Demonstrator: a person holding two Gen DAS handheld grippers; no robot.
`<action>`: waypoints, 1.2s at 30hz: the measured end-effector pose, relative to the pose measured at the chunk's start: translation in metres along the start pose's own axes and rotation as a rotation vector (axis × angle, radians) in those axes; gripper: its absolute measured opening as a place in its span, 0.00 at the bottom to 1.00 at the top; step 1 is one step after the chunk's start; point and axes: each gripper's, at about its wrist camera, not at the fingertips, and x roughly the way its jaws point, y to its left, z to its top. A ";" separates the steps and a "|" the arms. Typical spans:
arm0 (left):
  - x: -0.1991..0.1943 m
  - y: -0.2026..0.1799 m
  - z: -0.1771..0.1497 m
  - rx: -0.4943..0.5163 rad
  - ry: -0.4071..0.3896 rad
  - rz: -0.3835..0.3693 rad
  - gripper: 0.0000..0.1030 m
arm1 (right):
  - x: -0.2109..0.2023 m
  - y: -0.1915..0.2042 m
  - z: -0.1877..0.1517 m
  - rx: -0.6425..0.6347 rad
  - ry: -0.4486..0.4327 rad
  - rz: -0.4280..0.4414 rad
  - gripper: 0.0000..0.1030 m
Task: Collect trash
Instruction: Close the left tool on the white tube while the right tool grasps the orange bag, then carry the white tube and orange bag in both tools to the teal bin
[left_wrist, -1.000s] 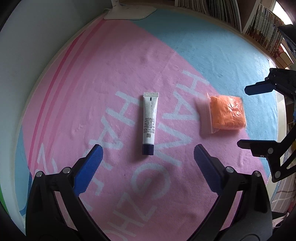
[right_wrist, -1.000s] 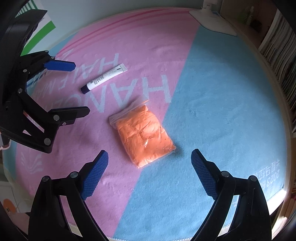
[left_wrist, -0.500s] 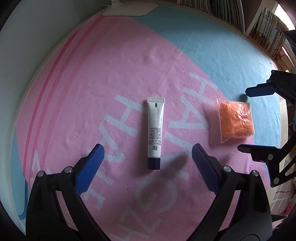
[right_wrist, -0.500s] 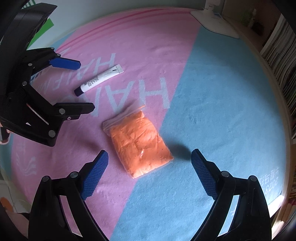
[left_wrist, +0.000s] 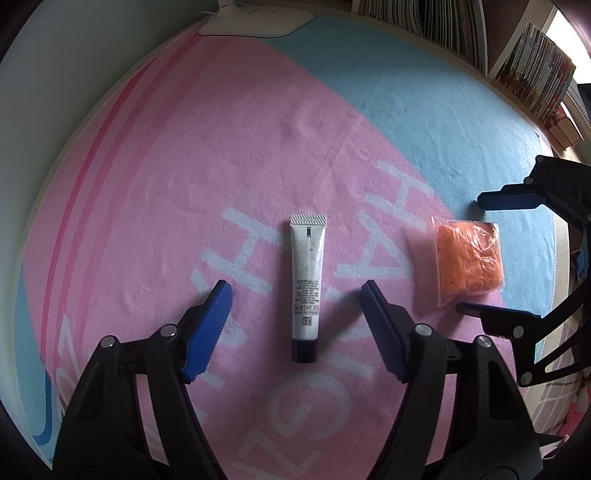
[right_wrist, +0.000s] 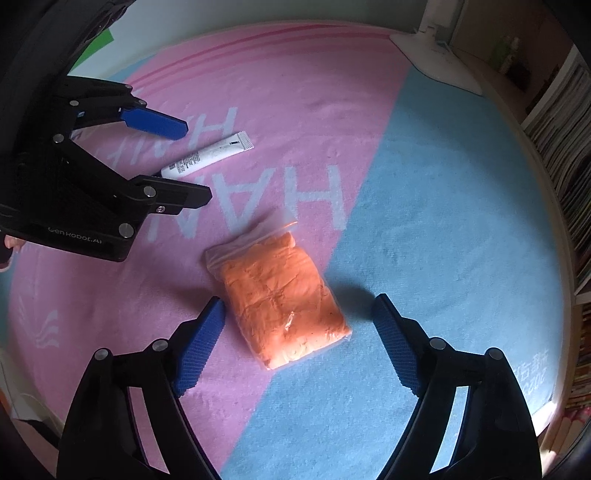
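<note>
Fingers of both grippers closing but touching nothing: left gripper (left_wrist: 293, 308) straddles white tube (left_wrist: 306, 288), light, semi-stiff, slippery, grip mid-body; right gripper (right_wrist: 299, 321) straddles orange bag (right_wrist: 284, 295) on mat (right_wrist: 424, 229), soft, squashy, film slick, pinch w/ 2 pads across bulk.

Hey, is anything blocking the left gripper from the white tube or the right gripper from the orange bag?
Nothing visible. The tube lies bare on the mat between the closing left gripper's fingers, not yet touched. The orange bag lies likewise between the closing right gripper's fingers.
</note>
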 end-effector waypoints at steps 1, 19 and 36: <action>-0.002 -0.002 -0.001 0.003 -0.006 -0.001 0.54 | -0.002 -0.002 0.000 0.006 -0.005 -0.001 0.67; -0.029 -0.025 -0.010 0.044 -0.036 0.032 0.13 | -0.037 -0.009 -0.017 0.047 -0.058 0.027 0.53; -0.076 -0.128 -0.022 0.214 -0.088 0.028 0.13 | -0.111 -0.036 -0.121 0.224 -0.148 -0.045 0.54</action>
